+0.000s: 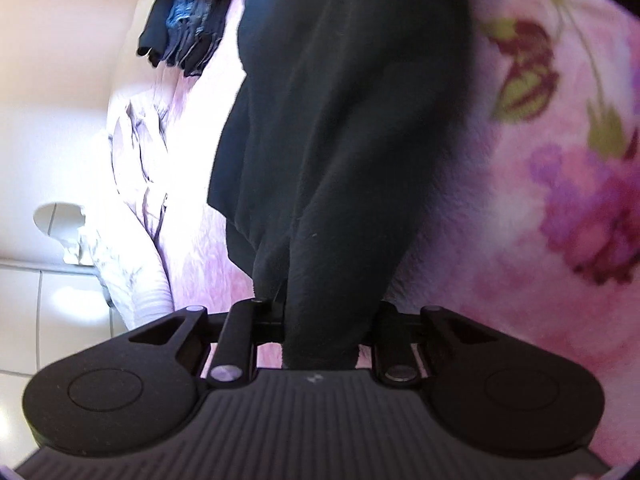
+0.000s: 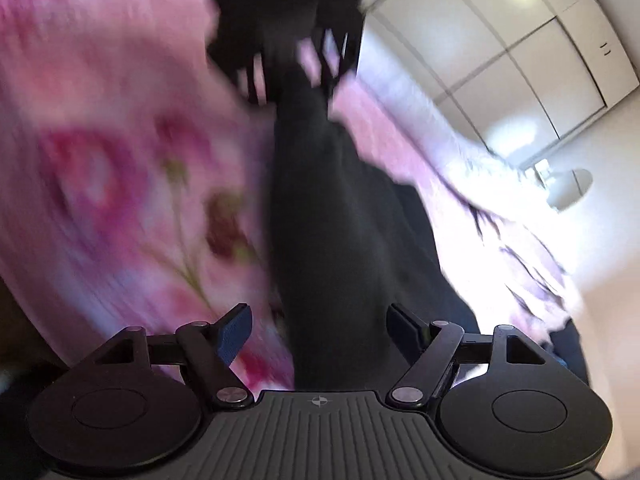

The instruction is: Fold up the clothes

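A black garment hangs stretched above a pink floral blanket. My left gripper is shut on a bunched end of it, the cloth hiding the fingertips. In the right wrist view the same black garment runs from between my right gripper's blue-padded fingers up to the other gripper at the top. The right jaws stand wide apart with the cloth between them, not pinched. The view is motion-blurred.
A pile of dark folded clothes lies at the far end of the bed. The rumpled pale bed edge drops to a white tiled floor. White wardrobe doors stand beyond the bed.
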`<state>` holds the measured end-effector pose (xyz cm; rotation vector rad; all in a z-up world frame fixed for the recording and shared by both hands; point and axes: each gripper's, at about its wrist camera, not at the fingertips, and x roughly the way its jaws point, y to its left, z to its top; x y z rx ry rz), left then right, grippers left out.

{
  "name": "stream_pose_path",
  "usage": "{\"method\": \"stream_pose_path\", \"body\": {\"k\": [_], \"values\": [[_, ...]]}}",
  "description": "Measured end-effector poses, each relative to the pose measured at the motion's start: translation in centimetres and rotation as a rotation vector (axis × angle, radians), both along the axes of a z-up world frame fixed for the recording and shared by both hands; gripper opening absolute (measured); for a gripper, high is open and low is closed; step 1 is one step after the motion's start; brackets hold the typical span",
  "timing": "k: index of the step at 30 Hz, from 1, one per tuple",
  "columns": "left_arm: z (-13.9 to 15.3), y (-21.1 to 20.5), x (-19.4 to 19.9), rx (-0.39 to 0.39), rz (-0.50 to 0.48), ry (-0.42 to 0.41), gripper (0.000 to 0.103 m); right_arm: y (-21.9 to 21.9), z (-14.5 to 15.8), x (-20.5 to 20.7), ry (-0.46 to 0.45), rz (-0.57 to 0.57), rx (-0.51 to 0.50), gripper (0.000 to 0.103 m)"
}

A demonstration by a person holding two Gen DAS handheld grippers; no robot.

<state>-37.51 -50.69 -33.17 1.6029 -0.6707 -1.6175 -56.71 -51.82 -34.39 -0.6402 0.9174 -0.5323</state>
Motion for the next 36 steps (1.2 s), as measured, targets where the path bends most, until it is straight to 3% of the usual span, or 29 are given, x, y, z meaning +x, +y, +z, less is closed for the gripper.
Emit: {"method": "stream_pose_path", "body": {"k": [1,3,4,5,10,14,17,19,24,27,30,32,36], "values": [[0.5,0.3,0.0,0.007,0.010,0.017,0.017,-0.5,-0.6,0.1,0.017,-0.009,-0.039,0.073],[1.3,0.7,0.0,0.016,0.020,0.040,0.017,-1.5,-0.7,0.0,0.057,-0.006,-0.080,0.048],[1.7,0.7,-0.1,0.013,0.021,0.041,0.016,-2.1,-0.2,-0.2,0.062,0.012,-0.051,0.035],[2.0,0.7,0.1,0.007,0.026,0.042,0.015,-2.6,0.5,-0.5,0.050,0.027,-0.036,0.028],[5.5,-1.3,3.2,-0.047,0.082,0.077,0.015,-6.0,6.1,0.0,-0.043,0.152,-0.067,0.024],[10.7,-2.6,7.6,-0.164,0.221,0.060,0.015,-10.0,10.6,4.4,-0.093,0.263,-0.155,0.024],[14.9,-0.5,10.2,-0.272,0.348,0.045,0.015,-12.2,13.3,7.8,-0.157,0.376,-0.186,0.024],[15.7,2.8,10.6,-0.300,0.398,0.006,0.015,-10.3,12.1,7.8,-0.143,0.443,-0.153,0.024],[11.1,13.8,8.9,-0.154,0.468,-0.027,0.016,-5.5,9.1,7.7,-0.107,0.610,-0.069,0.026],[6.0,18.9,6.7,-0.030,0.517,0.046,0.025,-2.7,6.9,7.6,-0.071,0.702,-0.014,0.027],[4.2,21.3,5.6,-0.066,0.602,0.110,0.031,-0.4,2.6,6.1,0.047,0.713,0.012,0.036],[2.9,22.9,5.0,-0.091,0.659,0.153,0.030,0.4,1.7,4.6,0.040,0.684,-0.003,0.040],[1.9,25.8,4.4,-0.126,0.775,0.276,0.031,-1.5,3.4,2.6,-0.042,0.512,0.148,0.041]]}}
